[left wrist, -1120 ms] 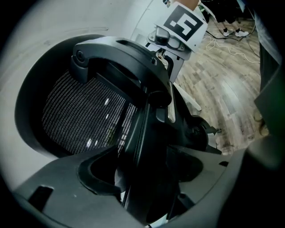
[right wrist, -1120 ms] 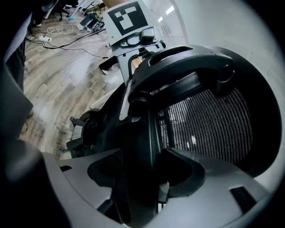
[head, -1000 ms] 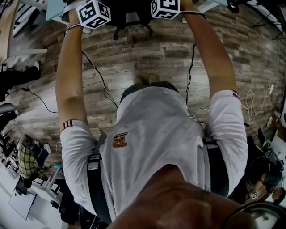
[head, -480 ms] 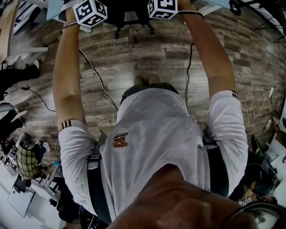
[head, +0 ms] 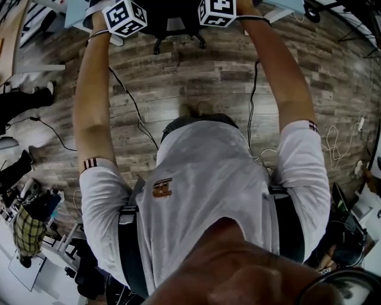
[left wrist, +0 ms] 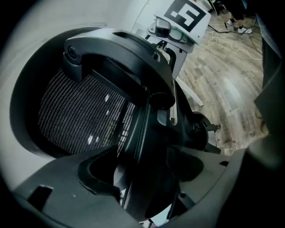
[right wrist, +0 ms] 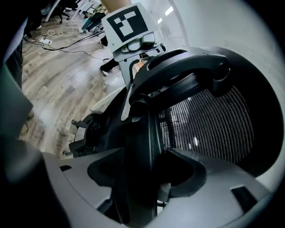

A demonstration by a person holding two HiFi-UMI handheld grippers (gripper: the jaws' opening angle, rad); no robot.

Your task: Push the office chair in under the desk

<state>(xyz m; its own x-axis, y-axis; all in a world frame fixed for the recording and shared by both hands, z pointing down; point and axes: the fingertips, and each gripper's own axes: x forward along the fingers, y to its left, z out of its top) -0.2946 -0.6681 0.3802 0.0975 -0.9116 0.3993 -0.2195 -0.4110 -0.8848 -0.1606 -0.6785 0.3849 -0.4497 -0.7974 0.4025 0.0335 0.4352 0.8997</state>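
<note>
Left gripper (left wrist: 143, 171) is clamped on one side rim of the office chair (left wrist: 84, 113) backrest, with the black frame edge standing between its jaws. Right gripper (right wrist: 141, 173) is clamped in the same way on the opposite rim of the same mesh backrest. Each gripper view shows the other gripper across the top of the backrest. In the head view both arms (head: 89, 101) are stretched forward and the grippers sit near the top edge. The chair's black wheeled base is between them on the wood-plank floor (head: 208, 77). A pale table (head: 72, 13) edge lies just beyond the left gripper. Black cables (head: 128, 98) trail across the floor.
</note>
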